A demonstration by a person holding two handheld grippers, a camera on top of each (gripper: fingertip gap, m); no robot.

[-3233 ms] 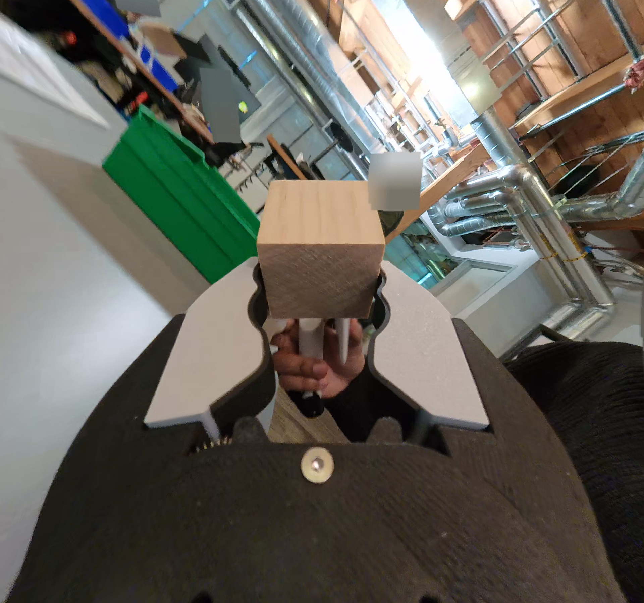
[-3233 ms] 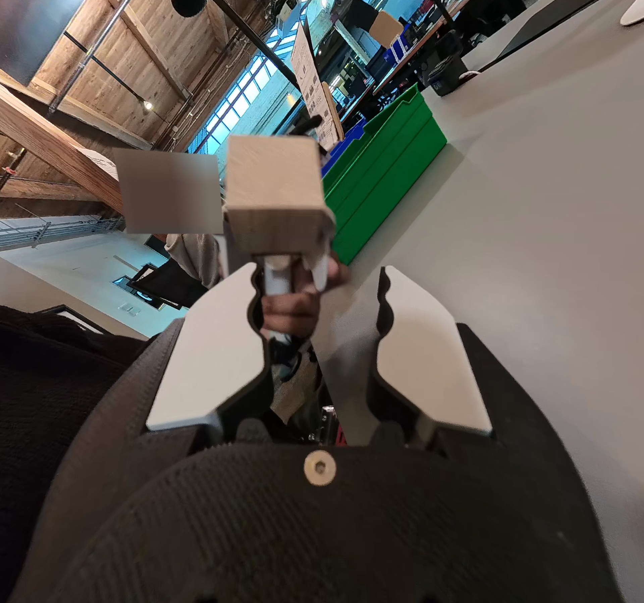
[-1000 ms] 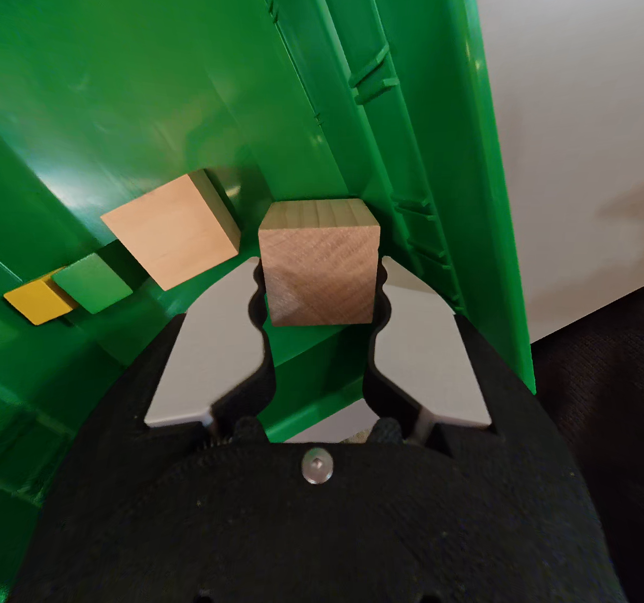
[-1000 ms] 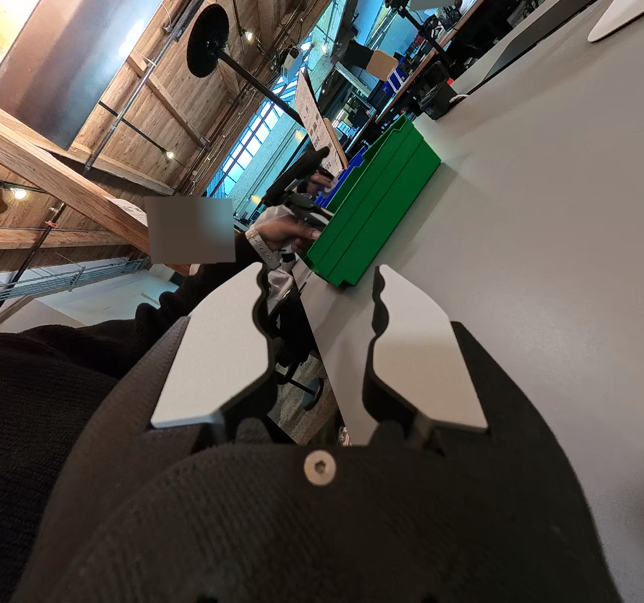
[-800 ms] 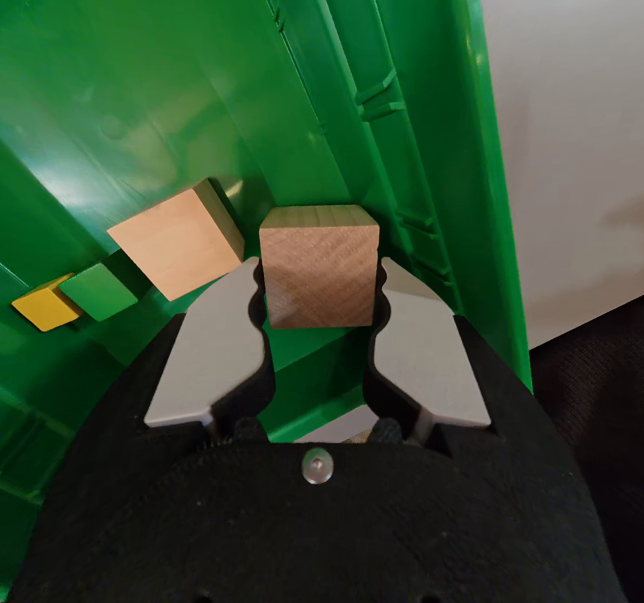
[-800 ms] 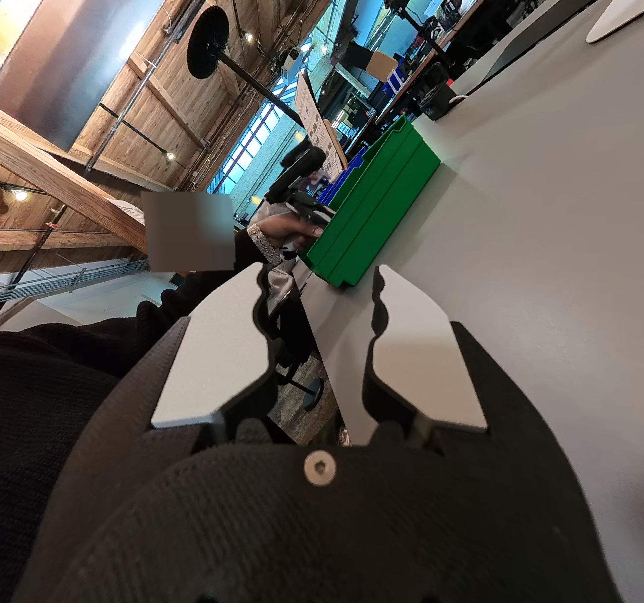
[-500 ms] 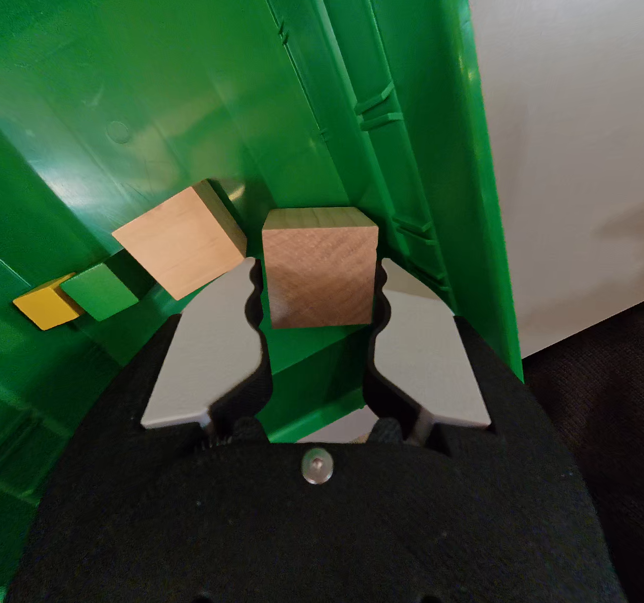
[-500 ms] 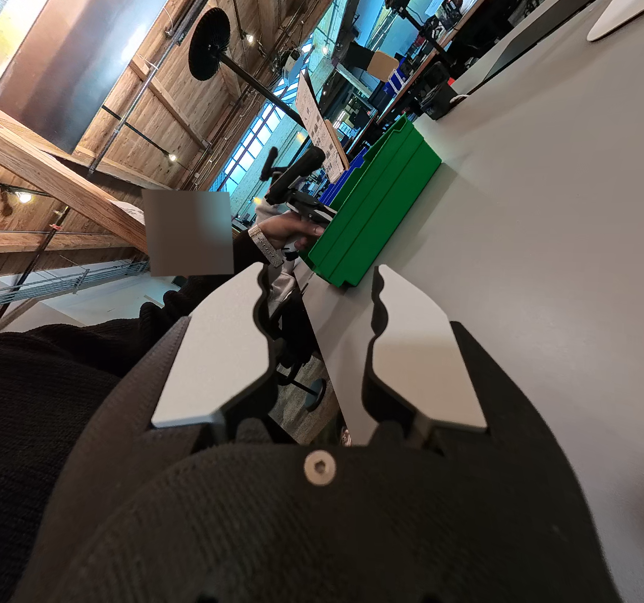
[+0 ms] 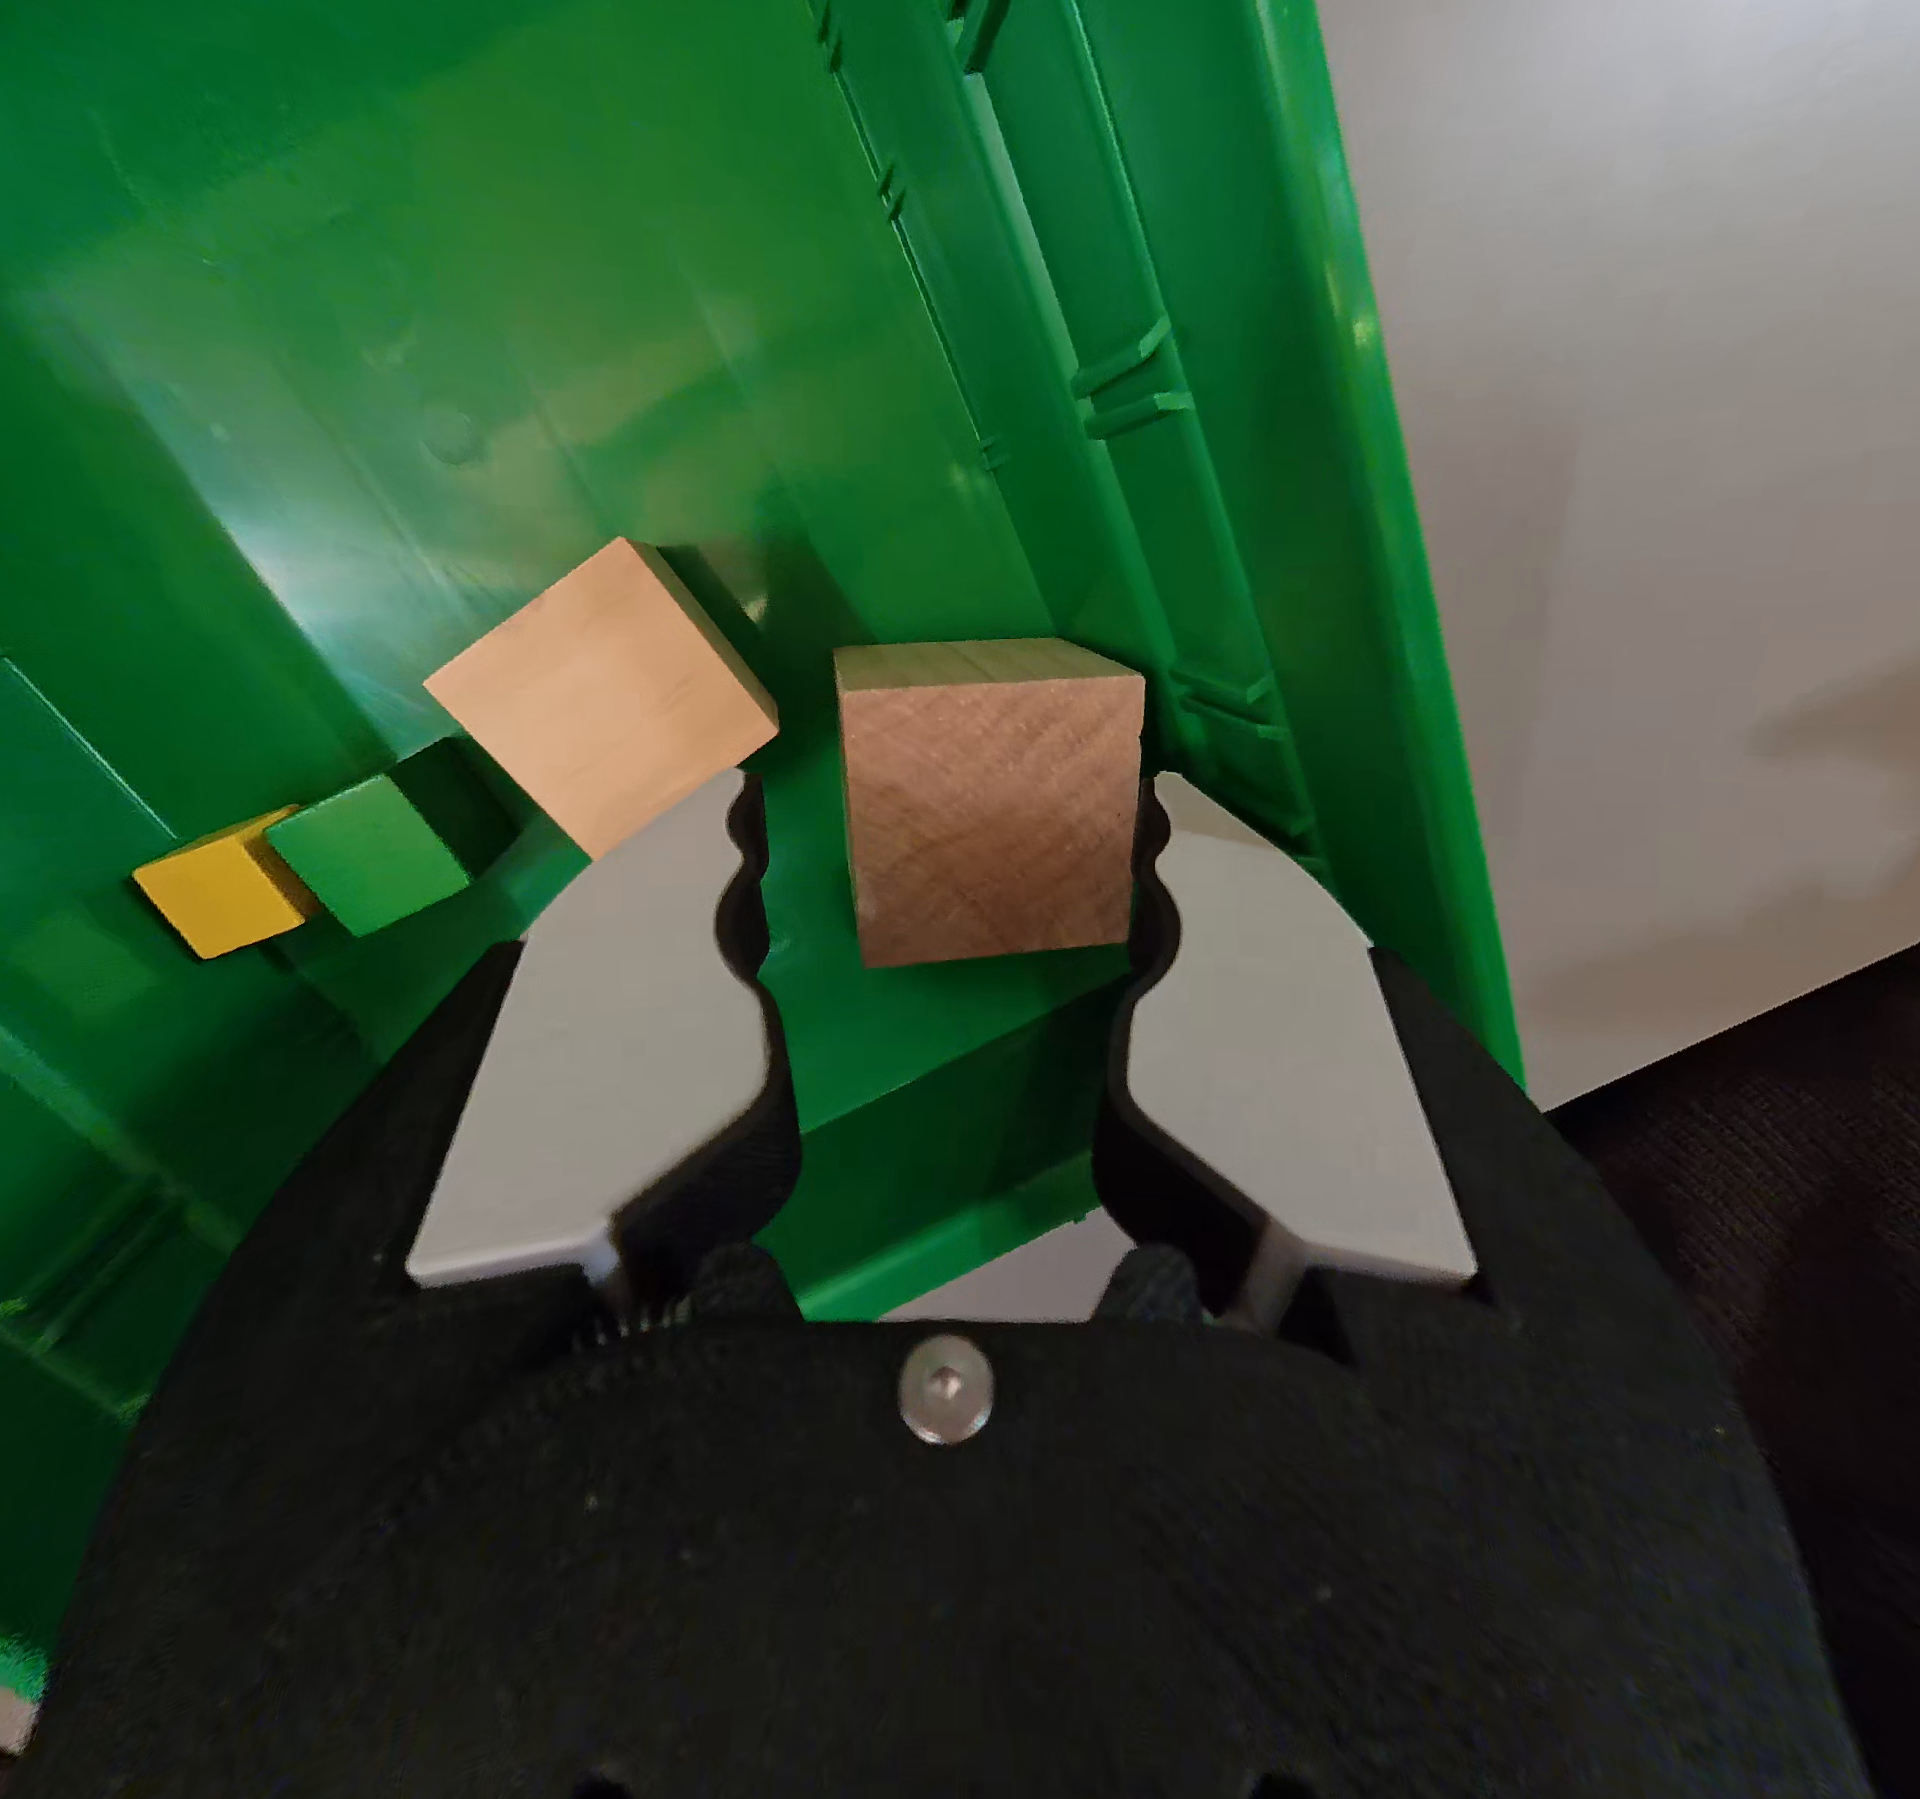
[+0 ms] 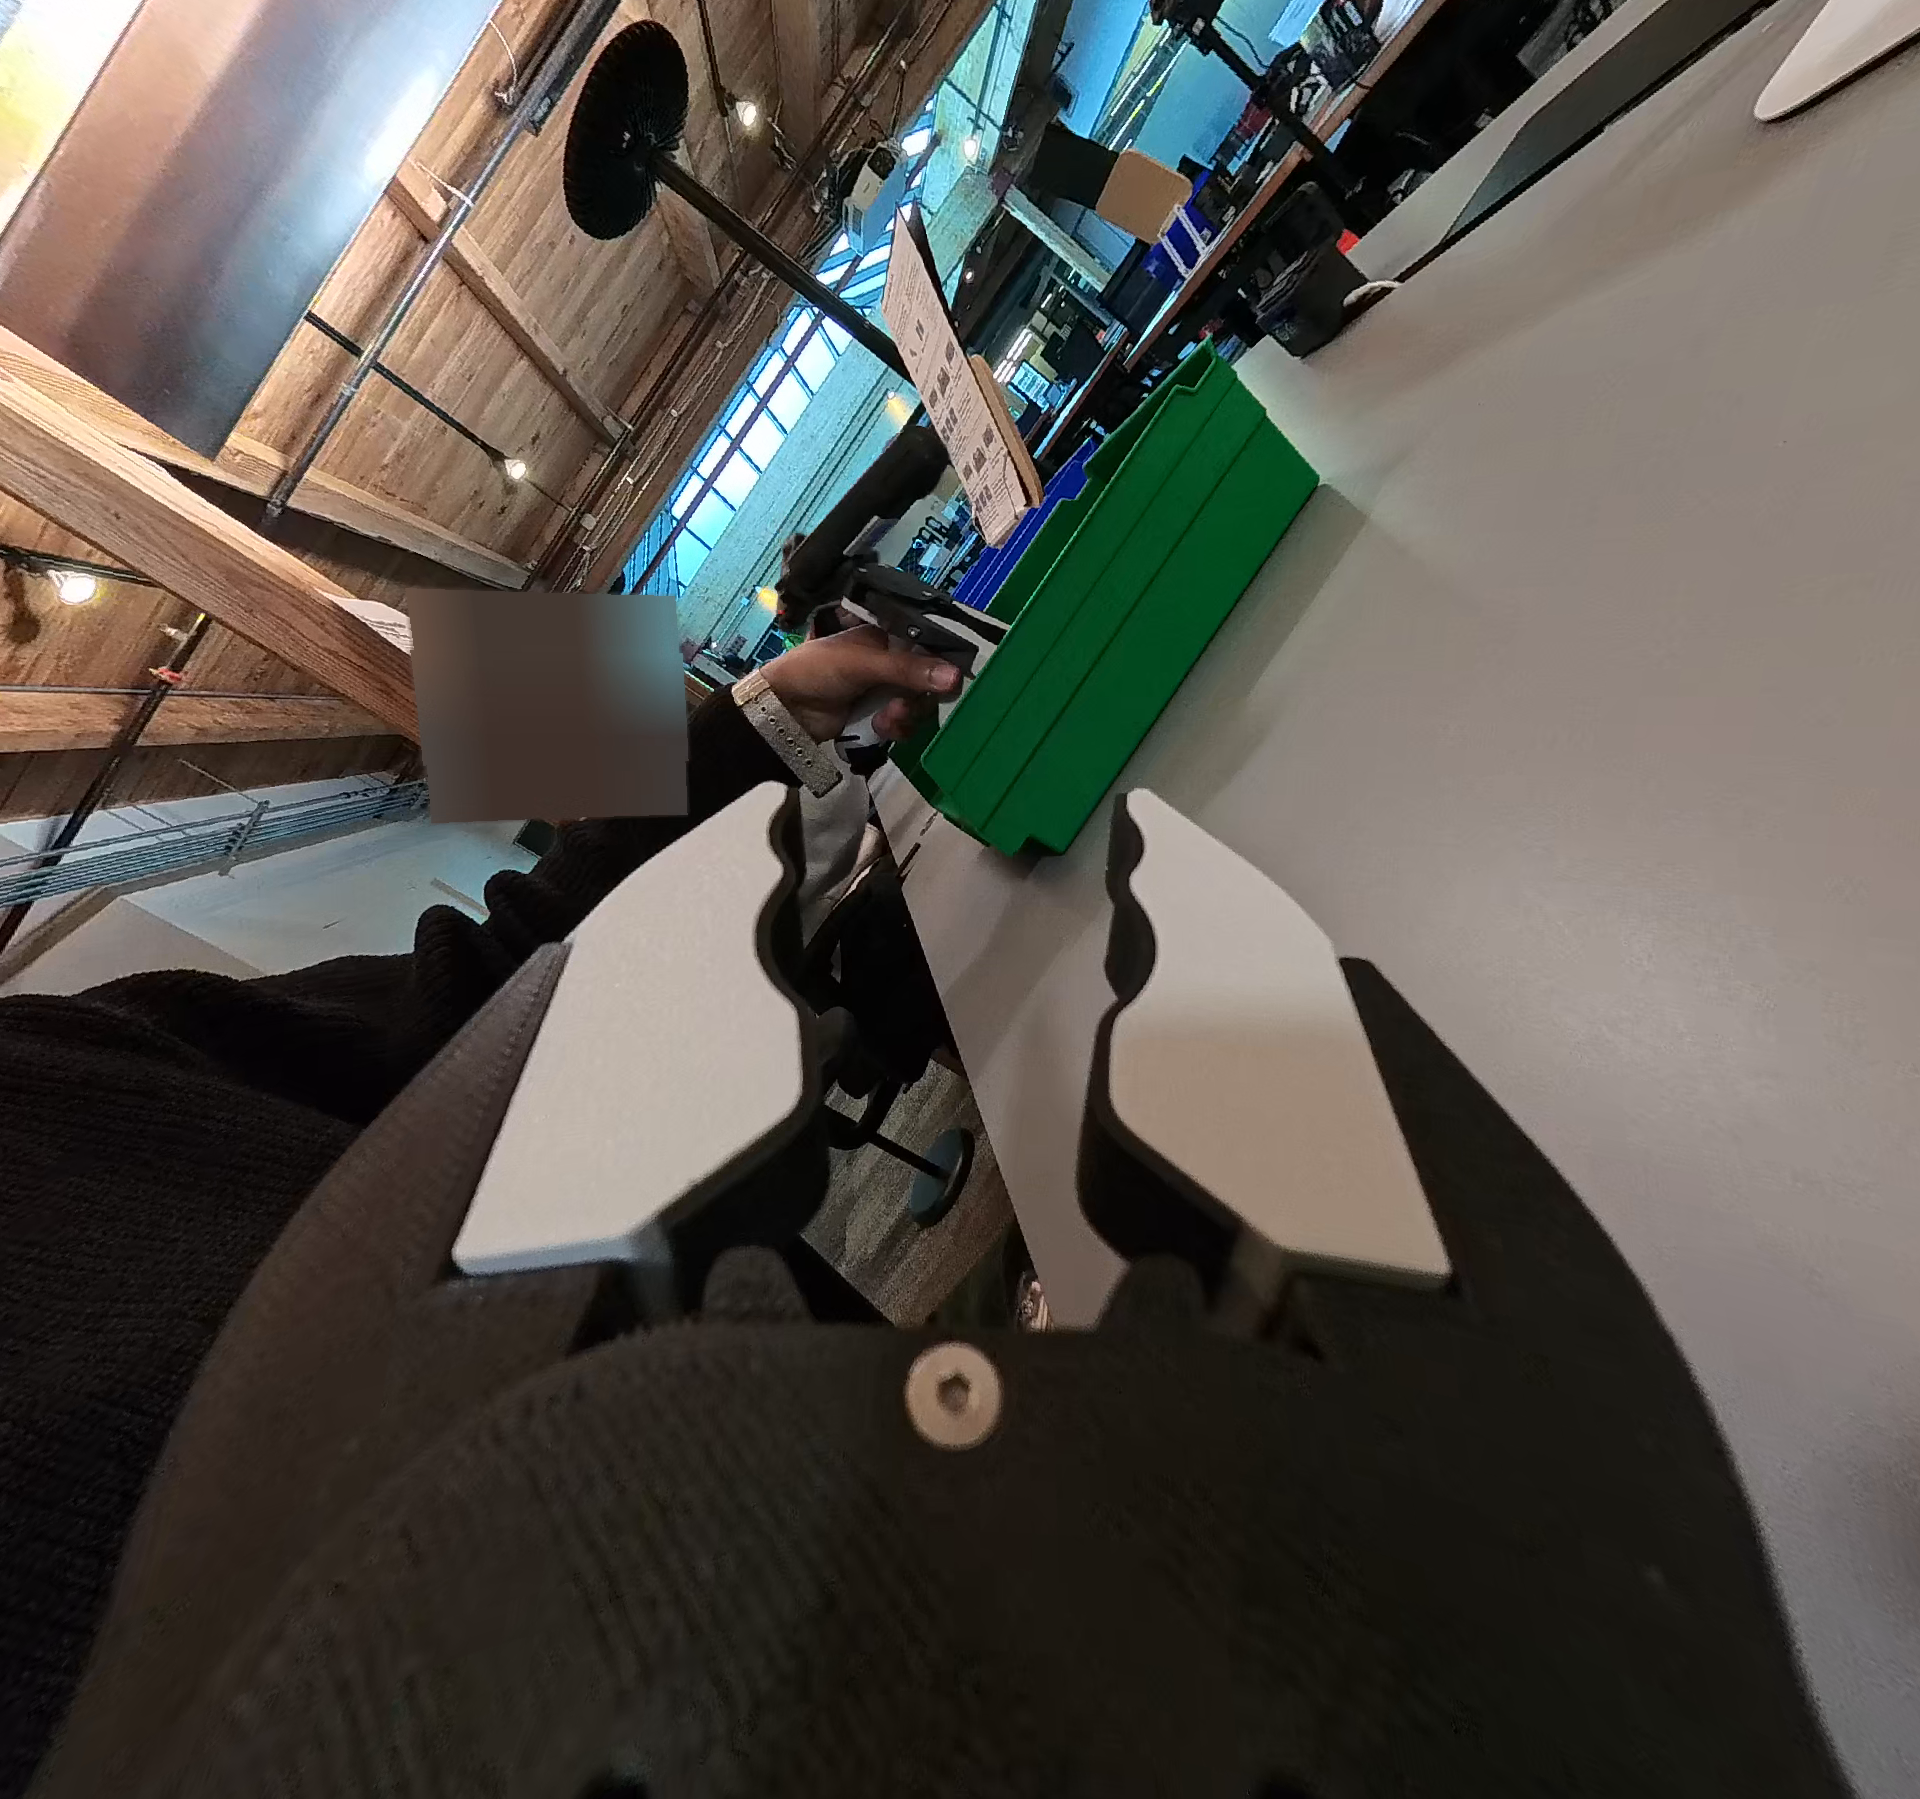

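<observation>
In the left wrist view my left gripper (image 9: 951, 793) is open inside a green bin (image 9: 520, 243). A plain wooden cube (image 9: 987, 814) sits between its fingers by the bin's right wall. The right finger touches the cube; a gap shows at the left finger. A second wooden cube (image 9: 603, 689), a small green block (image 9: 364, 856) and a small yellow block (image 9: 213, 892) lie to the left on the bin floor. My right gripper (image 10: 954, 799) is open and empty over the grey table (image 10: 1558, 710). It faces the green bin (image 10: 1122, 606), where a hand (image 10: 831, 684) holds the left gripper.
The bin stands near the grey table's edge (image 9: 1662, 399). Blue bins (image 10: 1029, 523) stand behind it. A dark box (image 10: 1309, 284) and a white flat object (image 10: 1849, 14) lie farther along the table. A black sleeve (image 10: 208, 1126) fills the lower left of the right wrist view.
The left gripper brought the wooden cube from the air down into the green bin. Its jaws have just opened, with the left finger off the cube. The right gripper stayed open and nearly still.
</observation>
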